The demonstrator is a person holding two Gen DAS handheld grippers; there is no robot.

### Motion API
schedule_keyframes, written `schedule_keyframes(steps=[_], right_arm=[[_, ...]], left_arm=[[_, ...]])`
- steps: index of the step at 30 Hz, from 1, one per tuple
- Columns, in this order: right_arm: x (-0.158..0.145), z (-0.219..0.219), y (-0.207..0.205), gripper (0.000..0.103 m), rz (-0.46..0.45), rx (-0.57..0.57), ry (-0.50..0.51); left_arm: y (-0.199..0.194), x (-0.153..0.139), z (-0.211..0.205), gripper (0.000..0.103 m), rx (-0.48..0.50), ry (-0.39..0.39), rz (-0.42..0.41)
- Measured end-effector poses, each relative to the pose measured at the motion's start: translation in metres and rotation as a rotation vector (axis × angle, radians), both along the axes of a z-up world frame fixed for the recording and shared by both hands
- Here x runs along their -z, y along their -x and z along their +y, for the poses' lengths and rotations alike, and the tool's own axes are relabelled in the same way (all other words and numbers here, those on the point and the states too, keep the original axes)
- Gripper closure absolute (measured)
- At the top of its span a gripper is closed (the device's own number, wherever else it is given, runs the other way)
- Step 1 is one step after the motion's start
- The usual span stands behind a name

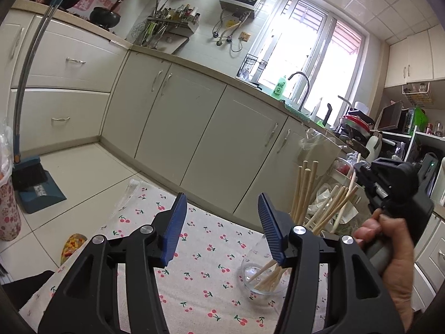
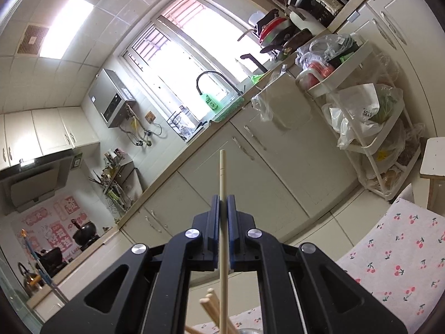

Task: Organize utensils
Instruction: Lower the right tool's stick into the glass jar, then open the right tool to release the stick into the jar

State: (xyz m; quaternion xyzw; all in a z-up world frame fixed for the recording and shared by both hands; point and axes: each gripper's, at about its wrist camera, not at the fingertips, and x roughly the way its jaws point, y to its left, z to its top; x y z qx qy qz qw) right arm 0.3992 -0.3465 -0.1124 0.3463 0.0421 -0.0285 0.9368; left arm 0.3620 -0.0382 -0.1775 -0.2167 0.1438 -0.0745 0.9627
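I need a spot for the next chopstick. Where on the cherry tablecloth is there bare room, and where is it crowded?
The tablecloth lies bare ahead of the open left claw, from the glass jar across to the cloth's far-left edge. It is crowded on the right: chopsticks fan out of the jar, and the right claw is shut on one chopstick above them.

We look low along each gripper across the cherry-print tablecloth (image 1: 200, 250) toward the window (image 1: 303, 50); our right view is rolled, and both views share the cabinets (image 2: 250, 172).
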Motion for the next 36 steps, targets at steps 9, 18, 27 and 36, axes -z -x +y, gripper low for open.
schedule_keyframes(steps=[9,18,27,36], right_arm=[[0.013,0.031,0.006,0.097,0.002,-0.033,0.131],[0.016,0.063,0.033,0.097,0.059,-0.129,0.352],[0.015,0.075,0.059,0.072,0.192,-0.233,0.430],[0.003,0.074,0.139,0.022,0.467,-0.263,0.424]], left_arm=[[-0.003,0.001,-0.003,0.048,0.000,0.001,0.012],[-0.006,0.005,-0.004,0.043,-0.016,-0.007,0.027],[-0.006,0.008,-0.014,0.026,-0.025,-0.069,0.021],[0.018,-0.019,-0.022,0.008,0.084,-0.260,0.198]])
